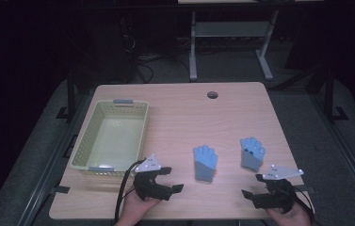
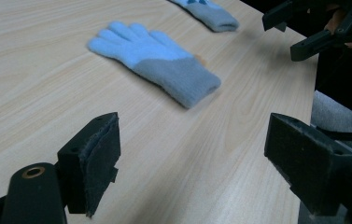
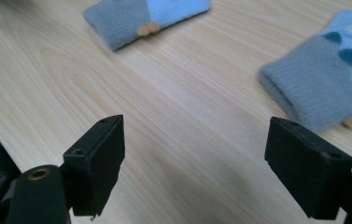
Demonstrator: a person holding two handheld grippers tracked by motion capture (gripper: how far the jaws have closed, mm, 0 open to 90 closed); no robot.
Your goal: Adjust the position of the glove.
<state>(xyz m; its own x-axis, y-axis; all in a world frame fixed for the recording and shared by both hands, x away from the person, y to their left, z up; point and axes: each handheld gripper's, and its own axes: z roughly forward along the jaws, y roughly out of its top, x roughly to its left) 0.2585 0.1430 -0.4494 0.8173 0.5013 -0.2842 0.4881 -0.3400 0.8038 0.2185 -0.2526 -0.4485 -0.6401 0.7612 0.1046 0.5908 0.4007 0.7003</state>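
Note:
Two light blue knit gloves with grey cuffs lie flat on the wooden table. One glove (image 1: pixel 205 162) (image 2: pixel 157 63) (image 3: pixel 141 14) rests near the table's middle. The other glove (image 1: pixel 252 153) (image 2: pixel 208 11) (image 3: pixel 323 88), with dark dots on it, lies to its right. My left gripper (image 1: pixel 174 179) (image 2: pixel 197 154) hovers low near the front edge, left of the middle glove, jaws wide apart over bare wood. Just in front of the dotted glove, my right gripper (image 1: pixel 252 185) (image 3: pixel 194 158) (image 2: pixel 313 28) is open too, with nothing between its pads.
A pale yellow plastic basket (image 1: pixel 82 141) with grey handles stands at the table's left, nothing inside it. A round cable hole (image 1: pixel 212 94) is near the far edge. Beyond the table are a dark floor and the legs of a metal frame (image 1: pixel 193 52).

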